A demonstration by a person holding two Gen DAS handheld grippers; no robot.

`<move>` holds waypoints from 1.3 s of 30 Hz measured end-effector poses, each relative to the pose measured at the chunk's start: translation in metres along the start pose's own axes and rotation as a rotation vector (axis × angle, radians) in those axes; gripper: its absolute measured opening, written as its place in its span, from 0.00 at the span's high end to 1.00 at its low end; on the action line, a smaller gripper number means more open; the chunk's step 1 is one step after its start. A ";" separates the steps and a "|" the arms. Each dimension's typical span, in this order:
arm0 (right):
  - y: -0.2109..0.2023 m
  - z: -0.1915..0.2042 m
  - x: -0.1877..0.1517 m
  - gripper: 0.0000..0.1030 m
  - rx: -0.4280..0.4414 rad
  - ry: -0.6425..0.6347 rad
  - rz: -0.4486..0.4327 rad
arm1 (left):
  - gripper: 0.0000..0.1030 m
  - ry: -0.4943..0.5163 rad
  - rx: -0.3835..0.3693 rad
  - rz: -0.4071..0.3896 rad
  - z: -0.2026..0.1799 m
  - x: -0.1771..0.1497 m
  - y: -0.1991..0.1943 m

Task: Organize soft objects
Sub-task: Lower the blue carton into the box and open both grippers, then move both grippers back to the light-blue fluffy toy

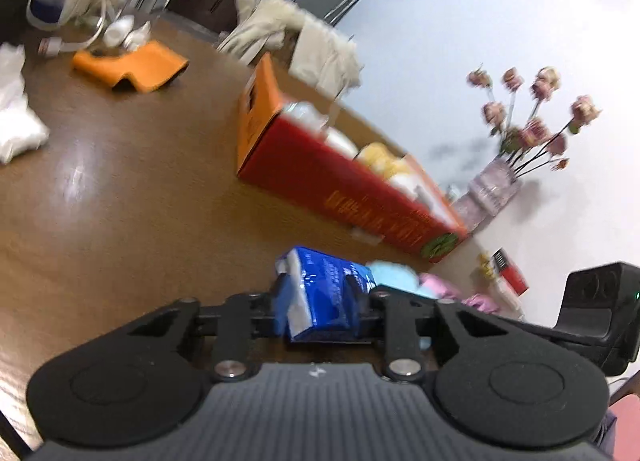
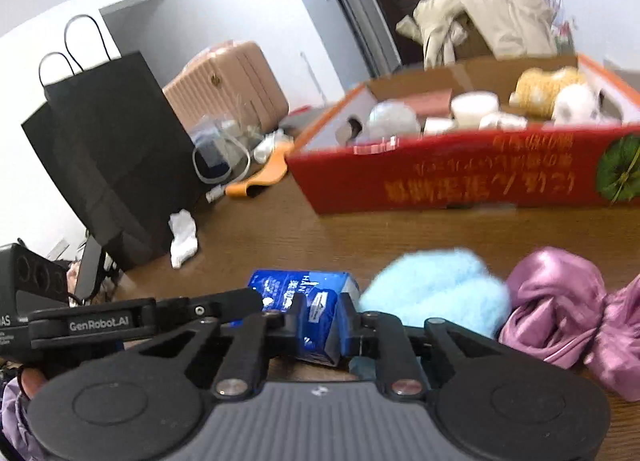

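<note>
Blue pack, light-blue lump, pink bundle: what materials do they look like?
Blue pack: glossy printed plastic film, wrinkled; white at one end looks like tissue. Light-blue lump: fuzzy, matte, probably plush or fleece. Pink bundle: smooth creased fabric with sheen, satin-like.

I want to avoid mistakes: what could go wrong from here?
Both tongs, left and right, seem to pinch the same blue tissue pack; pulling apart could tear it. The light blue fluffy item and pink cloth lie close beside it and might be dragged along.
</note>
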State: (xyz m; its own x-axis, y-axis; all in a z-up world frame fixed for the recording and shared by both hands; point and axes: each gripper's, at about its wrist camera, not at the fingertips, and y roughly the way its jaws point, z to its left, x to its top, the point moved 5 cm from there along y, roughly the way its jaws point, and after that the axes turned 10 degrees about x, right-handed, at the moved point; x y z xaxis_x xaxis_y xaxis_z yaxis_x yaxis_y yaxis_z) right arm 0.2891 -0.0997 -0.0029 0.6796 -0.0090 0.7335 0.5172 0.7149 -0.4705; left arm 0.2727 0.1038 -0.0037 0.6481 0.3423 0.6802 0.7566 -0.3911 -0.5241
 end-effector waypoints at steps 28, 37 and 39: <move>-0.051 -0.110 0.141 0.70 -0.209 -0.090 -0.204 | 0.60 0.296 0.093 0.011 -0.118 0.106 0.134; -0.126 -0.055 0.114 0.46 -0.275 -0.346 -0.303 | 0.38 0.406 0.158 -0.192 -0.135 0.076 0.026; -0.134 -0.057 0.092 0.45 -0.306 -0.351 -0.286 | 0.36 0.430 0.171 -0.198 -0.130 0.047 0.013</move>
State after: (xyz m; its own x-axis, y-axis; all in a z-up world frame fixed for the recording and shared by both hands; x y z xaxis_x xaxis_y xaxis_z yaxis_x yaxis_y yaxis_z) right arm 0.3124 -0.2361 0.0993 0.3025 0.0979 0.9481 0.8195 0.4812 -0.3112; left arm 0.3016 0.0038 0.0885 0.4233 -0.0010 0.9060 0.8884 -0.1960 -0.4152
